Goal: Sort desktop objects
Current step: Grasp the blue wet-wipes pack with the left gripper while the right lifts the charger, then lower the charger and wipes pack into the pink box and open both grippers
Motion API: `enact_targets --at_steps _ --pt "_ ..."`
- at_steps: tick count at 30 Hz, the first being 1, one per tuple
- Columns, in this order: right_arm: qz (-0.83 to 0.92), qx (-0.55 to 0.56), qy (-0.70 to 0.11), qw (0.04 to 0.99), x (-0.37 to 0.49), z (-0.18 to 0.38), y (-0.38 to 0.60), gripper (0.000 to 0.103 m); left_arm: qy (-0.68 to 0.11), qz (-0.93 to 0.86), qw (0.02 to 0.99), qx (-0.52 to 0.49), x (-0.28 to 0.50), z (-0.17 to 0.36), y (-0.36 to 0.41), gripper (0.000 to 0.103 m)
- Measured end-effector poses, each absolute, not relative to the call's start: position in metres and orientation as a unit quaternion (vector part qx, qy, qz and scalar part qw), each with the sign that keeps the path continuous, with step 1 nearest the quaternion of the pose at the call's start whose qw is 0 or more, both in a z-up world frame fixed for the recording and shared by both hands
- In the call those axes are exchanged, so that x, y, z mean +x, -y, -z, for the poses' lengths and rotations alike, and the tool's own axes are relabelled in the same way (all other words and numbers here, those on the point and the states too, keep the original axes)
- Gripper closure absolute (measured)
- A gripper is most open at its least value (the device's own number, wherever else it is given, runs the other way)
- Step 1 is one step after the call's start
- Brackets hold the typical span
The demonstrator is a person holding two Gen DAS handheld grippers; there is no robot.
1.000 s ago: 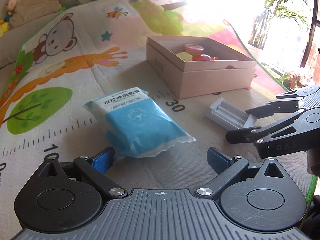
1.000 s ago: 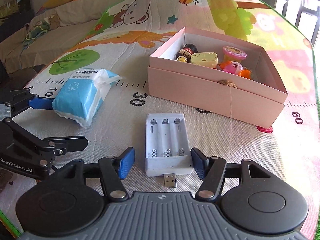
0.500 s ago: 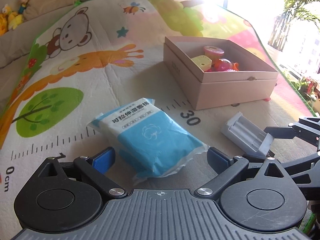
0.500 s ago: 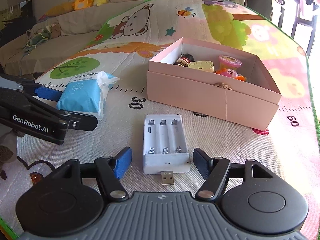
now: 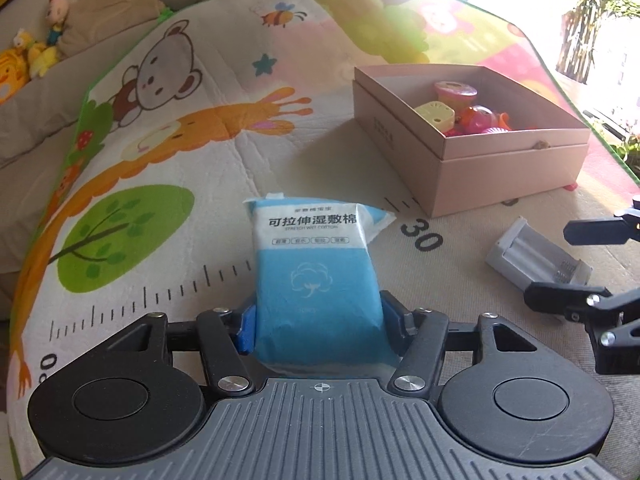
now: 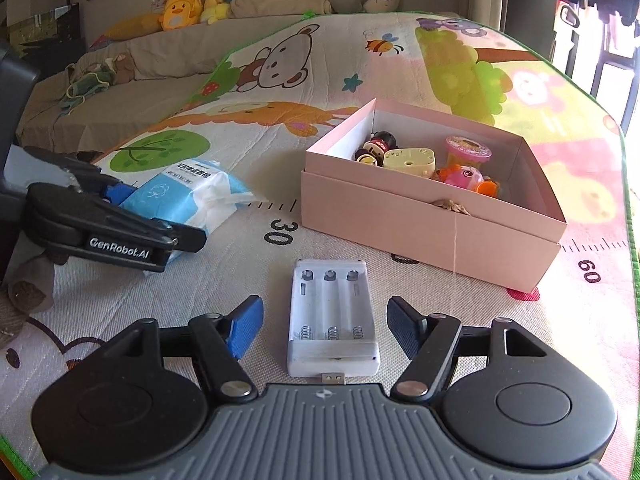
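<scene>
My left gripper (image 5: pixel 318 326) is shut on a blue and white cotton pad pack (image 5: pixel 314 276), its near end squeezed between the blue pads. The pack also shows in the right wrist view (image 6: pixel 188 196), with the left gripper (image 6: pixel 120 216) around it. My right gripper (image 6: pixel 324 326) is open, its fingers on either side of a white battery charger (image 6: pixel 332 320) that lies on the mat without touching them. The charger also shows in the left wrist view (image 5: pixel 536 256). A pink box (image 6: pixel 432 216) holds several toys (image 6: pixel 408 158).
A cartoon play mat (image 6: pixel 280 80) with a printed ruler covers the surface. A sofa with plush toys (image 6: pixel 184 8) stands at the back. The pink box (image 5: pixel 472 136) sits right of the pack in the left wrist view. A bright window is at the right.
My left gripper has moved in around the cotton pad pack and closed on it. My right gripper has stayed open around the charger, shifting a little nearer.
</scene>
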State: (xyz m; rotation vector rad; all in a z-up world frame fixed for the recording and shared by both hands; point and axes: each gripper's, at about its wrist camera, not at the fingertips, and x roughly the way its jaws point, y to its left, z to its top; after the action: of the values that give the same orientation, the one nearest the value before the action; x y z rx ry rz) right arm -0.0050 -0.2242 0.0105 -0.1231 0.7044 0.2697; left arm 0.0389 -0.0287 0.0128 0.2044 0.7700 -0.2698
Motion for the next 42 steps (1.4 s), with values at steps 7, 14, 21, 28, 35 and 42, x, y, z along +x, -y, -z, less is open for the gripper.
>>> enact_targets --at_steps 7,14,21,28,35,42 --pt "-0.140 -0.034 -0.373 0.916 0.013 -0.001 0.224 0.036 -0.370 0.126 0.915 0.099 0.045 -0.017 0.032 0.028" --pt "-0.147 -0.048 -0.382 0.911 0.003 -0.006 0.220 0.055 -0.372 0.128 0.913 0.111 0.046 -0.015 0.037 0.044" --pt "-0.187 -0.033 -0.369 0.910 -0.028 -0.049 0.238 0.056 -0.310 0.159 0.929 0.126 0.010 -0.060 0.038 0.047" --pt "-0.169 -0.017 -0.212 0.962 -0.041 -0.183 0.282 0.056 -0.197 0.199 0.952 0.124 0.021 -0.144 0.073 0.047" --pt "-0.095 -0.011 -0.162 0.982 -0.001 -0.220 0.314 0.056 -0.196 0.204 0.956 0.070 0.100 -0.130 0.143 0.043" --pt "-0.053 0.019 -0.234 0.971 0.052 -0.167 0.343 0.056 -0.265 0.219 0.937 0.069 0.090 -0.074 0.126 0.018"
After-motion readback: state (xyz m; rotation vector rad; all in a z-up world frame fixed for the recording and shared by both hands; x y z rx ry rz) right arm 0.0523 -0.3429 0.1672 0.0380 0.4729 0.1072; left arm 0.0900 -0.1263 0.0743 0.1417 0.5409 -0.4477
